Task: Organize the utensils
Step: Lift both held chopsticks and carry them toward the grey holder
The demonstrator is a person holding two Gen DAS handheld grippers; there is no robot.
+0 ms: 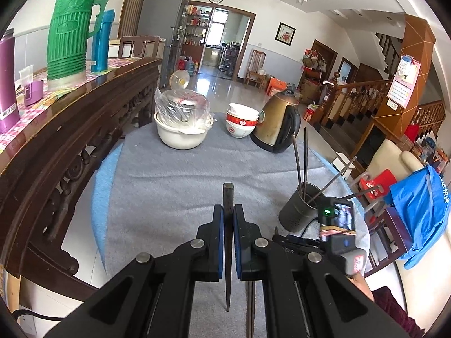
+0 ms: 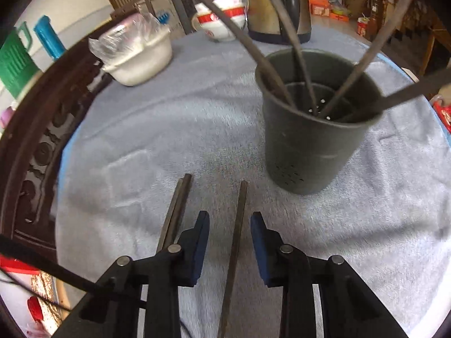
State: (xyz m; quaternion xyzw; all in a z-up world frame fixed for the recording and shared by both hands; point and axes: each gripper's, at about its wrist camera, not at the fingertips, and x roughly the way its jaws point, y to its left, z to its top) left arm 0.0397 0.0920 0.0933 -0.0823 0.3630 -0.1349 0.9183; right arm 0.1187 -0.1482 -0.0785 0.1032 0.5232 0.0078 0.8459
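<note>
My left gripper (image 1: 228,211) is shut on a dark chopstick (image 1: 227,197), held above the grey towel (image 1: 174,174). A dark utensil holder (image 1: 300,208) with several chopsticks stands to its right; it also shows in the right wrist view (image 2: 313,140). My right gripper (image 2: 229,219) is open, low over the towel, its jaws on either side of a loose chopstick (image 2: 238,225) lying flat. Another chopstick (image 2: 177,211) lies just left of the left finger. The right gripper also shows in the left wrist view (image 1: 335,225).
At the towel's far end stand a white pot with a bagged bowl (image 1: 183,124), stacked red-and-white bowls (image 1: 241,124) and a brass kettle (image 1: 277,121). A carved wooden sideboard (image 1: 70,140) with thermoses runs along the left.
</note>
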